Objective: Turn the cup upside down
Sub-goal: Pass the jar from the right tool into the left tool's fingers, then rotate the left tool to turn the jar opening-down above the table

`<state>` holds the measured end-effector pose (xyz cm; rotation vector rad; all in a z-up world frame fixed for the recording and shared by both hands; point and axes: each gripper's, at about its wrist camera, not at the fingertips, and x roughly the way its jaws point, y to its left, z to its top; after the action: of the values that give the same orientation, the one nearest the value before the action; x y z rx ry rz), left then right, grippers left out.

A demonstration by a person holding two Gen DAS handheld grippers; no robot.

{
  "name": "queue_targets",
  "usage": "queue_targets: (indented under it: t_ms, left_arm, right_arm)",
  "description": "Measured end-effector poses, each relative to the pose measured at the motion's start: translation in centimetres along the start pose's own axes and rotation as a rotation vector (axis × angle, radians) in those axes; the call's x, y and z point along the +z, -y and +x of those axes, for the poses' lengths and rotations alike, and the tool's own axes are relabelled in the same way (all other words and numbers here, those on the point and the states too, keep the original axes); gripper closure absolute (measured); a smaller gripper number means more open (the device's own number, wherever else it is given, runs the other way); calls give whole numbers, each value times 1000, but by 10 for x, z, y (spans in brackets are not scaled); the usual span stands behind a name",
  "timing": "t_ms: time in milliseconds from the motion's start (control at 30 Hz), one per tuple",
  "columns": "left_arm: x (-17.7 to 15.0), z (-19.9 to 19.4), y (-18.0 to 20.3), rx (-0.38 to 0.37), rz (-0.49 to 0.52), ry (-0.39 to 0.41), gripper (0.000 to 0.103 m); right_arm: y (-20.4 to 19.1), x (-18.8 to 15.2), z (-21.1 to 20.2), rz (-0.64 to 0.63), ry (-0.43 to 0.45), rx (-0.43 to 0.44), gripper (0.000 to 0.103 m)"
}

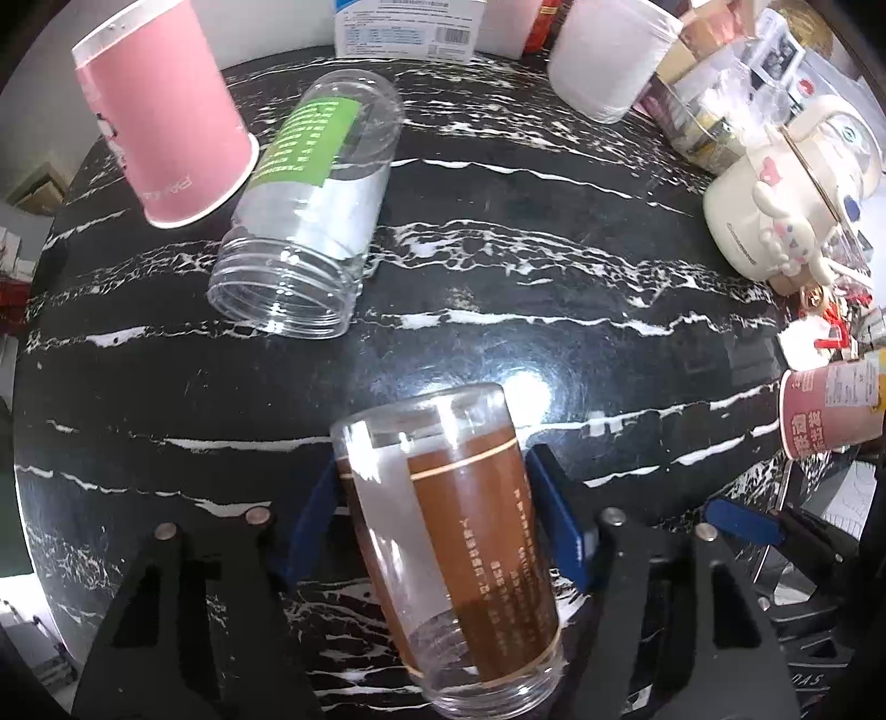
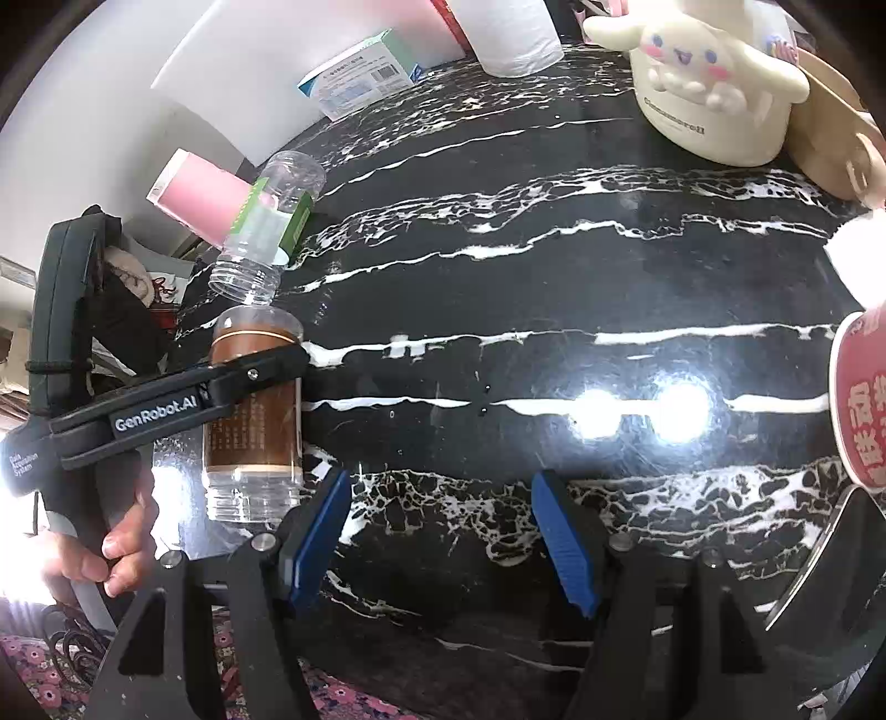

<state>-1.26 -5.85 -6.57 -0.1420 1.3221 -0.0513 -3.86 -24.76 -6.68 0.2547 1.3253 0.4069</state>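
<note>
A clear plastic cup with a brown label (image 1: pixel 465 526) is clamped between the blue pads of my left gripper (image 1: pixel 437 515). It is turned over, closed base up and threaded mouth down, just above the black marble table (image 1: pixel 554 288). The right wrist view shows the same cup (image 2: pixel 252 421) at the left, gripped by the left gripper (image 2: pixel 260 376), its mouth close to the tabletop. My right gripper (image 2: pixel 443 531) is open and empty over the table's near edge.
A clear jar with a green label (image 1: pixel 310 205) and a pink paper cup (image 1: pixel 160 111) stand upside down at the back left. A white cup (image 1: pixel 609 55), a box (image 1: pixel 410 25), a Cinnamoroll mug (image 1: pixel 775 210) and a red-print paper cup (image 1: pixel 830 410) ring the table.
</note>
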Motion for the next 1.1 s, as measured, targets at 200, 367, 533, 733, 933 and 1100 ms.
queue_targets:
  t_ms: [200, 367, 533, 733, 933, 1100]
  left_arm:
    - [-3, -9, 10, -16, 53, 57, 40]
    - [-1, -29, 21, -46, 98, 109, 41]
    - [3, -53, 32, -67, 145, 176, 42]
    - [14, -78, 48, -52, 212, 295, 43]
    - [36, -97, 57, -44, 232, 467, 43]
    - [62, -86, 52, -51, 196, 493, 43]
  right_arm:
    - [1, -1, -1, 5, 3, 0, 35]
    - [2, -1, -3, 11, 6, 10, 35]
    - [2, -1, -6, 13, 14, 14, 35]
    - [5, 0, -10, 19, 23, 29, 35]
    - [9, 5, -11, 27, 34, 24, 35]
    - [8, 13, -8, 19, 52, 23, 35]
